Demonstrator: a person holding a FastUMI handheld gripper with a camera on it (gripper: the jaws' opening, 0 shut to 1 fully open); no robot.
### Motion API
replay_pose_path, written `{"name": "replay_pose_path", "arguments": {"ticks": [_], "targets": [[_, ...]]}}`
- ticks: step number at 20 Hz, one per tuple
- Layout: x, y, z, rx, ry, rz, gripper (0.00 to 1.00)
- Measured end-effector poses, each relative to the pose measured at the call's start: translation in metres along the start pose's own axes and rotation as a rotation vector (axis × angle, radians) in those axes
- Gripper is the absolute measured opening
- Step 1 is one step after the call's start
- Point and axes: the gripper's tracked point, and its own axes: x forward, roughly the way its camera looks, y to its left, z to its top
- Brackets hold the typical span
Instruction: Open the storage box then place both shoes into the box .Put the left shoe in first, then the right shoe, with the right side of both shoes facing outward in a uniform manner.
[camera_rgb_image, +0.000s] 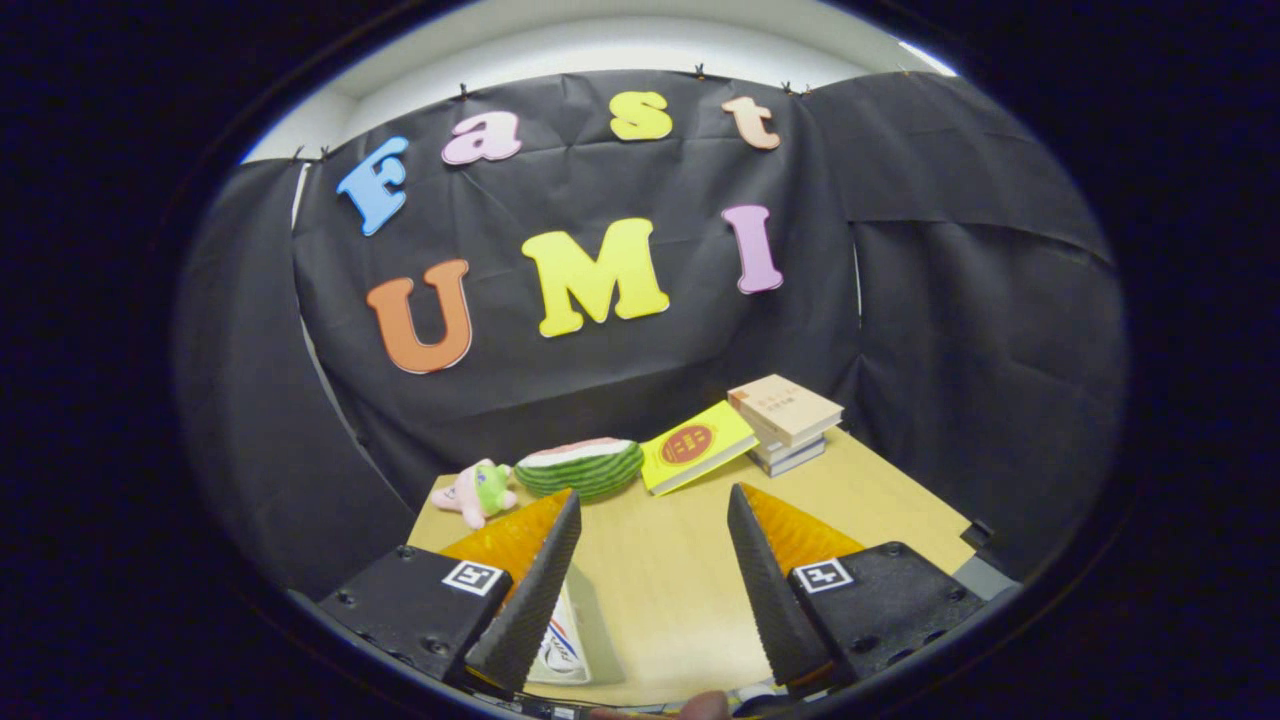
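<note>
My gripper is held above the wooden table, open, with a wide gap and nothing between its fingers. Low down, beside the inner edge of the left finger, a white thing with red and blue marks peeks out. Most of it is hidden behind that finger, so I cannot tell whether it is a shoe or the box.
Along the table's far edge, beyond the fingers, lie a pink and green plush toy, a watermelon slice toy, a yellow book and a stack of books. Black cloth walls close in behind and on both sides.
</note>
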Motion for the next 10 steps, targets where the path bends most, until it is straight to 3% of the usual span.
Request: {"name": "replay_pose_path", "arguments": {"ticks": [10], "targets": [[-0.027, -0.019, 0.041, -0.085, -0.155, 0.007, 0.94]]}}
